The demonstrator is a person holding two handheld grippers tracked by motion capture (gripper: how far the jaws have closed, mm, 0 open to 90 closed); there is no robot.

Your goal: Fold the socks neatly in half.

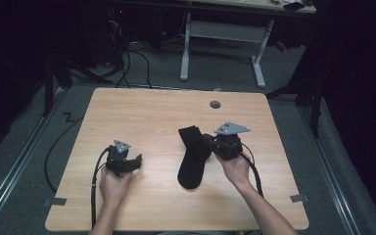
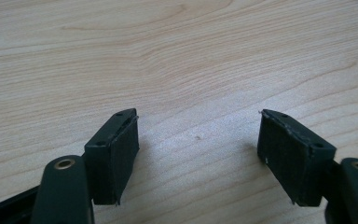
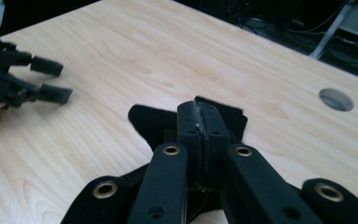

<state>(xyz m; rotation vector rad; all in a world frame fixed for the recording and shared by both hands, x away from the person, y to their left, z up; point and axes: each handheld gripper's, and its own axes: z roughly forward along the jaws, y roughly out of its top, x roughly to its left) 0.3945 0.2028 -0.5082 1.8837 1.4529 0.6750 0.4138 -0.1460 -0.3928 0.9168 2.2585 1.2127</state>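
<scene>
A: Any readable text or labels?

B: None legible. No brand or print on the sock (image 1: 193,155), none on either claw.

A: What did the sock look like?

B: Plain black, long, lying flat on the counter (image 1: 152,117). Cuff end pointed away from the person, toe end toward them, slight bend partway along. Fabric looked matte, with a ribbed edge at the cuff in the right gripper view (image 3: 223,105).

A: Where was it relative to the grommet hole (image 1: 215,104)?

B: Nearer the person than the hole and slightly to its left, well apart from it.

A: And relative to the right claw (image 1: 209,142)?

B: Right claw was at the sock's cuff half, coming in from the sock's right side. In the right gripper view the jaws were clenched pad to pad, sock directly beyond and beneath the tips (image 3: 204,122). Couldn't tell if any fabric was pinched between the pads.

A: Left claw?

B: Left claw (image 1: 136,161) was released, jaws wide, bare wood between them in the left gripper view (image 2: 198,140). It sat well left of the sock, farther from the hole.
</scene>
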